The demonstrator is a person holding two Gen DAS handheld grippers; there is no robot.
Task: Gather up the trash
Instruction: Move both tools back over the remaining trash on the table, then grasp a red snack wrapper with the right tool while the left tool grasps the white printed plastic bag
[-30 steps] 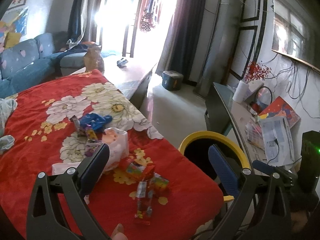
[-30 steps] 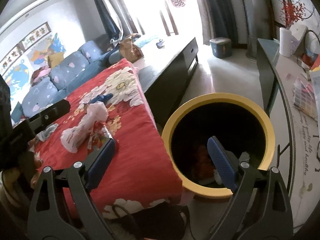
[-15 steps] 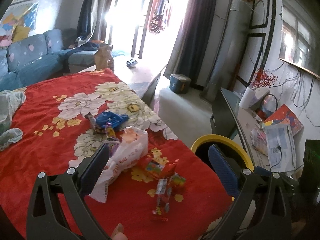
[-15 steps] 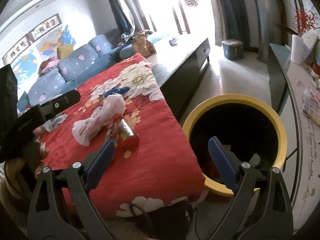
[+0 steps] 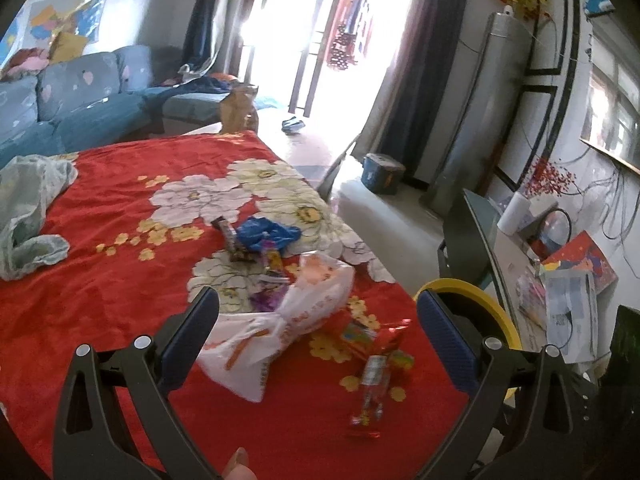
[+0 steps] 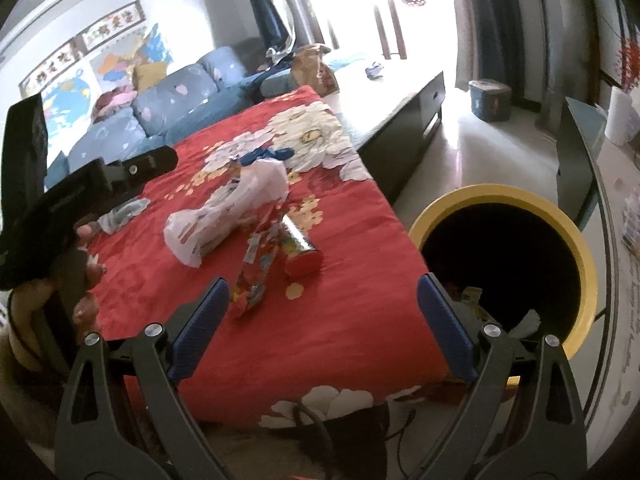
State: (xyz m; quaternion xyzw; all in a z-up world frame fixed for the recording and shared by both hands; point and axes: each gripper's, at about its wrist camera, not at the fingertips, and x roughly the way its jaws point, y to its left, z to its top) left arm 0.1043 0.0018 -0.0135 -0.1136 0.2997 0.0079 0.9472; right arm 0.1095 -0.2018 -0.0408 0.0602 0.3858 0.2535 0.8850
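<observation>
Beside the right edge of the red floral blanket [image 6: 352,280] stood the yellow-rimmed bin [image 6: 576,240], open floor beyond. Both the left gripper [image 5: 318,336] and right gripper [image 6: 322,316] were spread wide, empty. A white plastic bag [image 5: 280,320] lay diagonally, touching the left gripper's left finger. Snack wrappers [image 6: 256,268] lay lengthwise just ahead of the right gripper's left finger.
</observation>
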